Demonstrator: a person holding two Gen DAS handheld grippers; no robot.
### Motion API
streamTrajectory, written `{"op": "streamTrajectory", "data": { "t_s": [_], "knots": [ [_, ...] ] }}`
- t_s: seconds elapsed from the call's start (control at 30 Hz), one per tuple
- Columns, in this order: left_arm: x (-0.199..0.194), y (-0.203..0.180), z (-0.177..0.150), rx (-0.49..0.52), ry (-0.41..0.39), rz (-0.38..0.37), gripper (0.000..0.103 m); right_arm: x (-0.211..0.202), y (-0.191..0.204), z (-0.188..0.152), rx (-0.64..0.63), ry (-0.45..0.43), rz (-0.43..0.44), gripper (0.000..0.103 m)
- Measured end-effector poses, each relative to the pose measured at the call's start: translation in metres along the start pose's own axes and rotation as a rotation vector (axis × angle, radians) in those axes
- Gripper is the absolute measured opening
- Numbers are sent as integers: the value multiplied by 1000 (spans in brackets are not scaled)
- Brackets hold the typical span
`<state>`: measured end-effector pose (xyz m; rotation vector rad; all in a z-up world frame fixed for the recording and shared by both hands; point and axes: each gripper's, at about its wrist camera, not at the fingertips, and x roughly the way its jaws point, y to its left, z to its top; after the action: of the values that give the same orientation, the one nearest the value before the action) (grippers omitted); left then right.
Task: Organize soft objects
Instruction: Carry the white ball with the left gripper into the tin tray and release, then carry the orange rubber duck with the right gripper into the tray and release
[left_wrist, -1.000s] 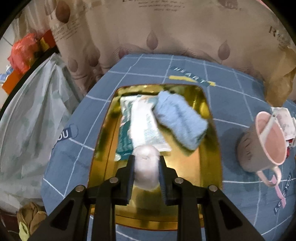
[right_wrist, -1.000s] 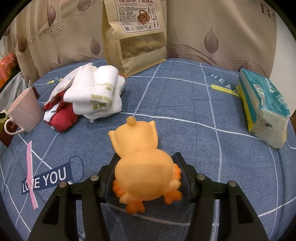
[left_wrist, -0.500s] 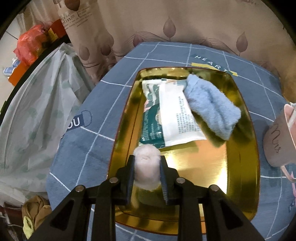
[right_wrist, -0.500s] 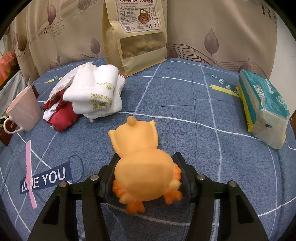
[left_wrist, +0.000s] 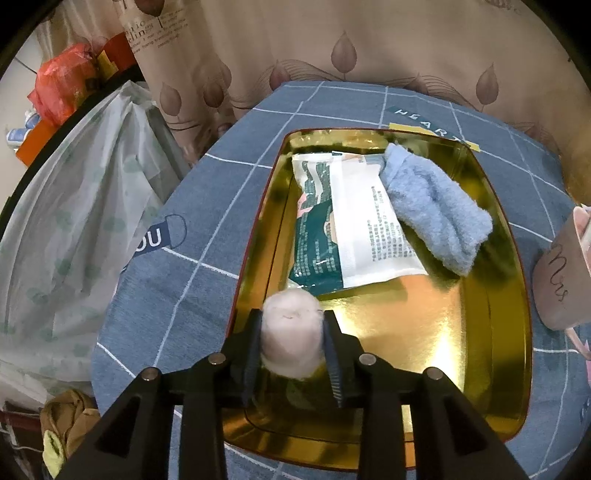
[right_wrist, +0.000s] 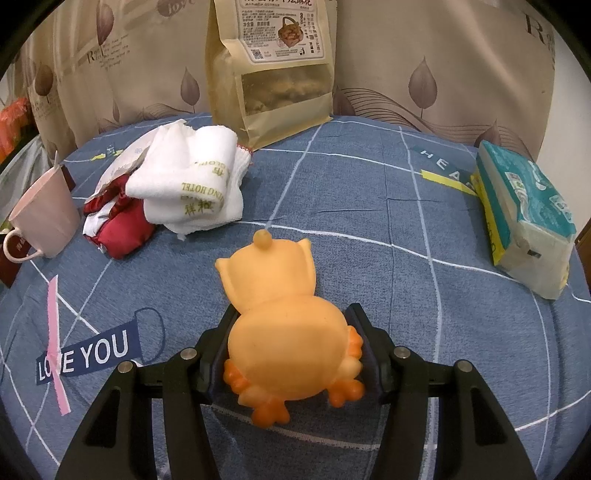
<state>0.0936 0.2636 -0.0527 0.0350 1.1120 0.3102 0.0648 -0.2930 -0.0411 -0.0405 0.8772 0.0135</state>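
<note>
Left tongs (left_wrist: 293, 341) were opening around the pale pink puff (left_wrist: 290, 334), low over the gold tray (left_wrist: 491, 369). We judged it might cling to a pad or roll out. Right tongs (right_wrist: 291, 347) clamped the orange duck (right_wrist: 288, 332) above the table (right_wrist: 424, 332); squeezed rubber might pop free.

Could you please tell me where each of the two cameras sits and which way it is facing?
Left wrist: sits on the left gripper, facing steeply down at the gold tray; its opening black fingers flank a pale soft ball.
Right wrist: sits on the right gripper, facing down across the blue tablecloth; its fingers clamp an orange toy.
Shared: the tablecloth and the pink mug, which is at the right edge of the left view.
</note>
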Motion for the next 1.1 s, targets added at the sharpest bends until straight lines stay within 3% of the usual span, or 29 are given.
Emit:
{"op": "streamTrajectory", "data": {
  "t_s": [0.13,0.27,0.5,0.7,0.97,1.1],
  "knots": [
    [-2,0,-3,4,-7,-13,36,0,2,0,-4,1,-6,54],
    [-6,0,-5,12,-31,-41,45,0,1,0,-6,2,-9,54],
    [-18,2,-10,3,-73,-60,46,0,2,0,-14,2,-18,54],
    [-39,14,-16,-44,-129,-34,46,-1,4,-1,-25,0,-32,54],
    [-65,46,-23,-184,-219,-40,50,-5,12,0,-10,2,-59,52],
    [-61,57,-23,-223,-212,-56,50,-10,21,2,-20,5,-65,52]
  ]
}}
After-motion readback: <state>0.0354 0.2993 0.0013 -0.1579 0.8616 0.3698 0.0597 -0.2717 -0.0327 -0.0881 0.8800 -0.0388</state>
